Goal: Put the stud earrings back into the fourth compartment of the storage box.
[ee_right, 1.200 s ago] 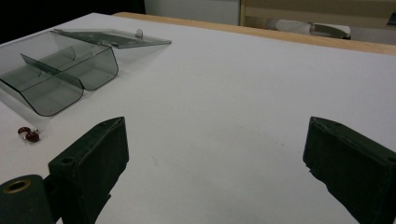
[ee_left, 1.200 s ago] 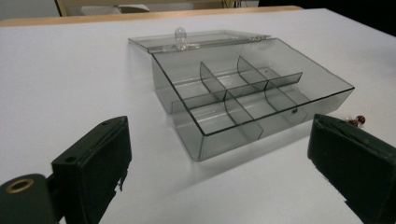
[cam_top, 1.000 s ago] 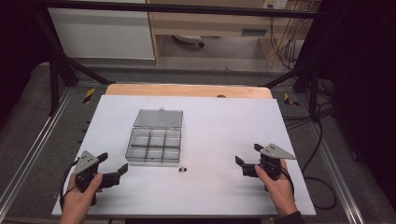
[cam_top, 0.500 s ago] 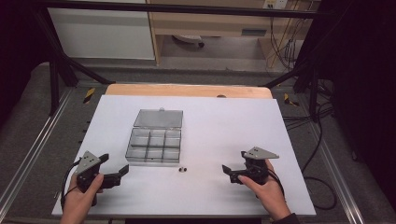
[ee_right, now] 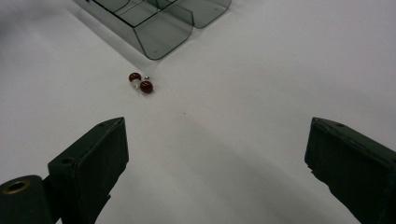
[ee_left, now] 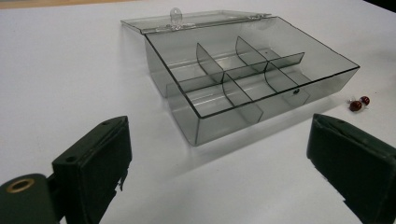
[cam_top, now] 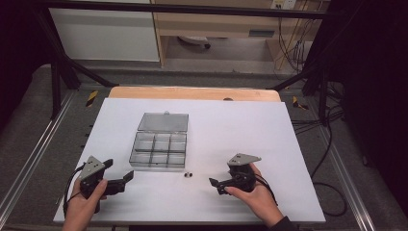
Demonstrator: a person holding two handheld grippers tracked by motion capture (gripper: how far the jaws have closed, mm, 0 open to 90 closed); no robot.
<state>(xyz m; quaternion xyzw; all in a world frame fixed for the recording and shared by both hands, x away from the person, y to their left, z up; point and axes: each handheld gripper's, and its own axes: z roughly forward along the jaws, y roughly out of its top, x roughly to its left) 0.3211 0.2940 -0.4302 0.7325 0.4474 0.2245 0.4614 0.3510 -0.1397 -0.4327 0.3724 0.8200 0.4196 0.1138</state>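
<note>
A clear smoky compartment box [cam_top: 159, 150] lies open on the white table, its lid [cam_top: 163, 121] folded flat behind it. Two small dark red beads [cam_top: 187, 174] rest on the table just off the box's near right corner. My left gripper [cam_top: 118, 171] is open at the near left and points at the box [ee_left: 252, 88], with the beads [ee_left: 358, 103] at the far right of its view. To the right of the beads, my right gripper [cam_top: 216, 186] is open and points left. Its view has the beads [ee_right: 141, 82] ahead and left, below the box corner [ee_right: 159, 28]. Both grippers hold nothing.
The white table top [cam_top: 240, 130] ends in a wooden strip [cam_top: 192, 93] at the far edge. Metal frame rails [cam_top: 29, 154] run along both sides, and cables [cam_top: 332, 144] hang off the right.
My right gripper has moved left and slightly nearer, closing the distance to the beads. The left gripper has barely shifted. The box and beads have stayed put.
</note>
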